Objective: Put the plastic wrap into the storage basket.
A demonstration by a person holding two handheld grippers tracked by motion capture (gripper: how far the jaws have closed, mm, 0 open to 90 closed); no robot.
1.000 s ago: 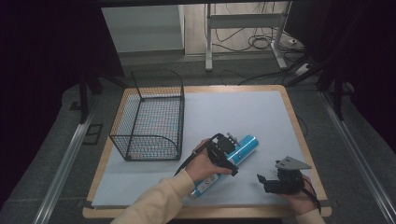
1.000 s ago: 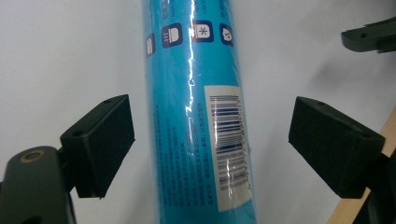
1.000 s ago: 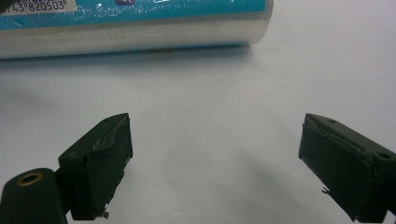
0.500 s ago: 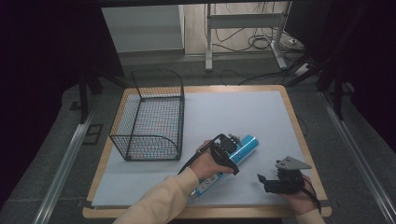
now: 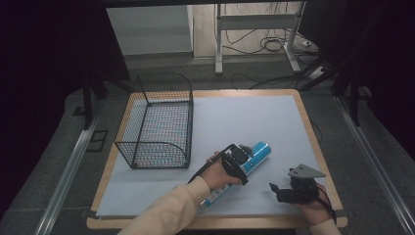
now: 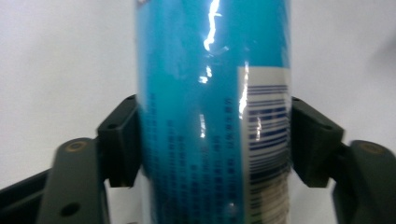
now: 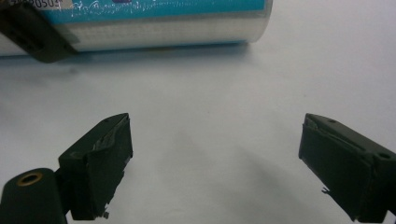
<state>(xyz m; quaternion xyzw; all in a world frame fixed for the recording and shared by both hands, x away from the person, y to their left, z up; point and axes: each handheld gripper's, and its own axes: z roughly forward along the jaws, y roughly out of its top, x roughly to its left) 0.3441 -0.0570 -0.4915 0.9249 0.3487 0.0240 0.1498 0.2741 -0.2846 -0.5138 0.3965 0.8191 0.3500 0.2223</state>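
— So, what does the can (image 5: pixel 244 161) look like?

— It is long and round, bright blue and shiny, with a silver end and a white patch with a bar code on its side. It lies flat on the white mat (image 5: pixel 235 122), a little to the right of the wire basket (image 5: pixel 156 122).

— Who has it?

— The left gripper (image 6: pixel 215 140) does. Its two black jaws press on both sides of the can, with the can snug between them. The hand (image 5: pixel 215 174) and a pale sleeve (image 5: pixel 166 213) come up from the near edge of the table (image 5: pixel 306 117).

— And the other one?

— The right gripper (image 5: pixel 279 191) sits to the right of the can, near the table's front edge. Its jaws are spread wide with nothing in them, just white mat between. The can's silver end lies a bit past them.

— Is there room to move?

— Yes. The mat behind the can is bare all the way to the far edge. The basket stands by the left edge, apart from the can, and its top is open.
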